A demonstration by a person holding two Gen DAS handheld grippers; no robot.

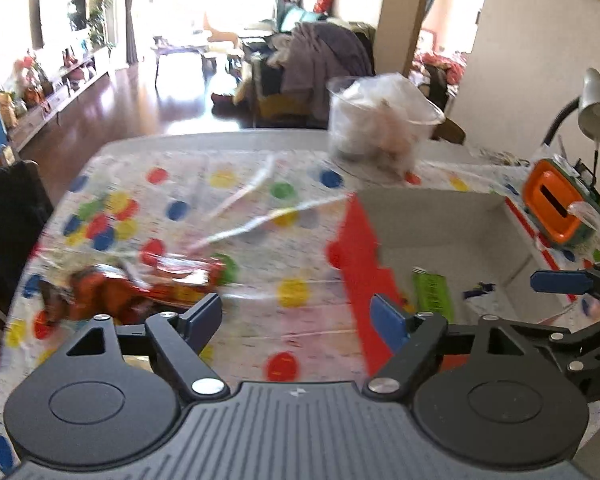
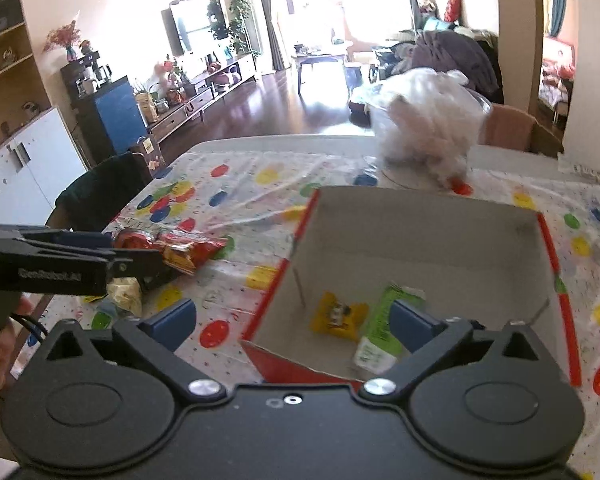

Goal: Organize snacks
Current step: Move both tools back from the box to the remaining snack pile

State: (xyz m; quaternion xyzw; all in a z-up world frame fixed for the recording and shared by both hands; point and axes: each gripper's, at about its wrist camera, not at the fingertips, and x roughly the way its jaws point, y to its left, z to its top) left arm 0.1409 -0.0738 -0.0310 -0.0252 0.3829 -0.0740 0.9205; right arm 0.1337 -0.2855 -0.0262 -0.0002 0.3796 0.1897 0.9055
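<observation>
Clear plastic sheeting over a white cloth dotted red, blue, yellow and green covers the worktop (image 2: 260, 152), presumably to keep it clean while snacks are sorted on it. Next in size is the open cardboard box (image 2: 420, 240), red on the outside and plain grey inside, set near the front edge where both hands reach it easily; it looks to be the collecting place. A clear tub (image 2: 428, 128) stuffed with pale wrappers stands beyond it, touching nothing. Left of the box, loose on the cloth, lies a red-orange snack packet (image 2: 188, 250), with a small yellow packet (image 2: 126, 294) nearer still; these appear still to be sorted. Inside the box rest a green snack packet (image 2: 384, 320) and a yellow sweet packet (image 2: 338, 316), side by side on the floor of it. The left tool (image 1: 296, 316) hangs over the cloth just beside the red-orange packet, fingers spread wide and empty. The right tool (image 2: 292, 320) hovers above the box's near corner, fingers at full spread, gripping nothing, the green packet lying below one finger.
</observation>
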